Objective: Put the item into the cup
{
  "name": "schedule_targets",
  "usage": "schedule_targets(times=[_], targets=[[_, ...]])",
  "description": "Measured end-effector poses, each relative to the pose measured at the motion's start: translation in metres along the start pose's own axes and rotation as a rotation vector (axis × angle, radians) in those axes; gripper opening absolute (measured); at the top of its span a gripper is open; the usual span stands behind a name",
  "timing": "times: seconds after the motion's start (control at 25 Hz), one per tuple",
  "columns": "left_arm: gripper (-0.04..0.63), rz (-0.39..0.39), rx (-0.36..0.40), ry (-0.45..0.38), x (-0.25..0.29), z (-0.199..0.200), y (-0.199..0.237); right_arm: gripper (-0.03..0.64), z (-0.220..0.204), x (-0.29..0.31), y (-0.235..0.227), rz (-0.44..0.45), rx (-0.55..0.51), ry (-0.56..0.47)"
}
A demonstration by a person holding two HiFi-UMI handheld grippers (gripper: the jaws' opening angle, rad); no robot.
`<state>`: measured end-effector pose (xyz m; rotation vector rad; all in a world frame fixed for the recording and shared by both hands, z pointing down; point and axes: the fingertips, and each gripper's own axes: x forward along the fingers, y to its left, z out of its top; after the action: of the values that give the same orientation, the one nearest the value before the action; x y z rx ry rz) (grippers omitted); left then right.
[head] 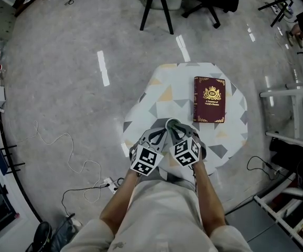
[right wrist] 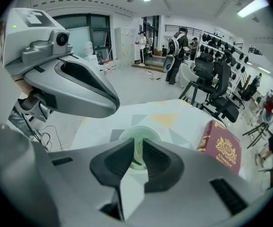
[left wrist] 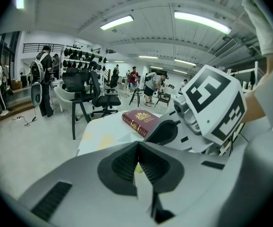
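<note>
A pale green translucent cup point(head: 170, 122) stands near the front of the small table point(head: 159, 91), with both grippers crowded around it. My right gripper point(head: 176, 127) has its jaws closed over the near wall of the cup point(right wrist: 143, 135), and the rim shows in the narrow slit between the pads point(right wrist: 138, 150). My left gripper point(head: 162, 132) points at the cup from the left, its tips touching. A small yellow-green item point(left wrist: 138, 169) shows in the gap just behind those tips point(left wrist: 137, 145). Most of the cup is hidden by the jaws.
A dark red book point(head: 209, 99) with a gold crest lies on the table's right half, also seen as the book point(right wrist: 221, 148). The patterned cloth drops off at the table's edges. Chairs point(head: 162, 1), a white rack point(head: 298, 114) and floor cables point(head: 62, 140) surround it.
</note>
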<state>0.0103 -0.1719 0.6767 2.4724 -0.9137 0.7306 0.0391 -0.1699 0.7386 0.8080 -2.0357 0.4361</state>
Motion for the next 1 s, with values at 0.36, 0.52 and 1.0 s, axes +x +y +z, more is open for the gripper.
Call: schedule_targets(times=[0.36, 0.52, 1.0], targets=[[0.011, -0.005, 0.023, -0.019, -0.007, 0.009, 0.001, 0.064, 0.011, -0.021, -0.007, -0.048, 0.054, -0.057], [0.012, -0.004, 0.042, -0.046, -0.016, 0.023, 0.002, 0.064, 0.025, -0.046, -0.015, -0.101, 0.098, -0.134], [0.012, -0.024, 0.144, -0.221, -0.053, 0.109, -0.008, 0.054, 0.076, -0.152, -0.038, -0.285, 0.196, -0.423]])
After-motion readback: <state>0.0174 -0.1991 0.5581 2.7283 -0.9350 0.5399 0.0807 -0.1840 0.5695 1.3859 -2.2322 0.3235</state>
